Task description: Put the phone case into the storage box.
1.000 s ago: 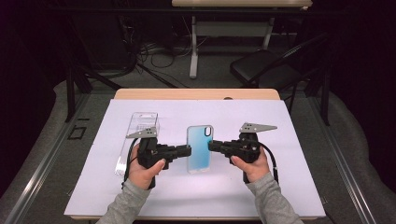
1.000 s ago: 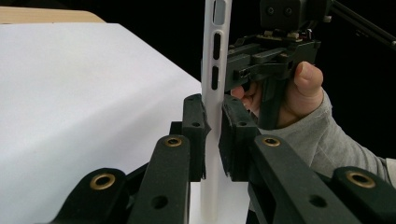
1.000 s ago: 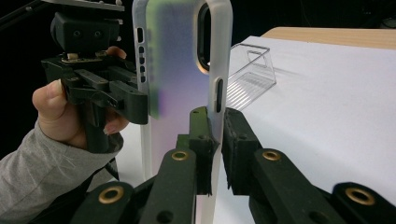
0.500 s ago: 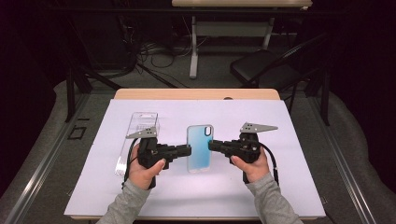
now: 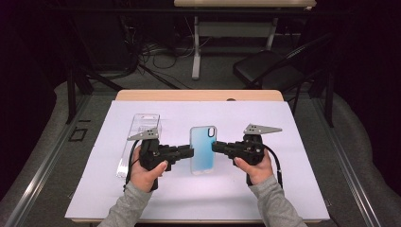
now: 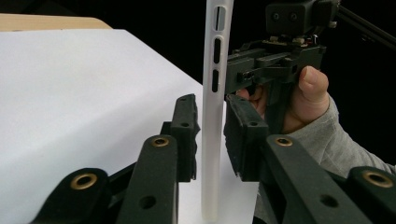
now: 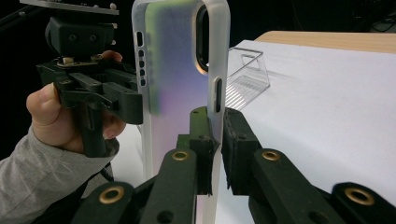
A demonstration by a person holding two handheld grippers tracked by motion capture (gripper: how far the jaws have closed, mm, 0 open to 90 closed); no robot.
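While the right gripper [image 7: 215, 140] clamps its edge, the phone case [image 5: 203, 149] runs lengthwise away from the person, camera cutout far; the left gripper [image 6: 212, 135] has just been opening, edge between its jaws.

High view looks down from above the table [image 5: 302, 142]. Both gripper cams sit super close, facing each other across the phone case [image 6: 215, 107].

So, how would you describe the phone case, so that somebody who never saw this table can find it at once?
Look at the white sheet that covers the table, then at its middle, between the two hand-held grippers. The phone case is there: pale blue, with a dark camera hole near the top. The clear plastic box to its left has no colour.
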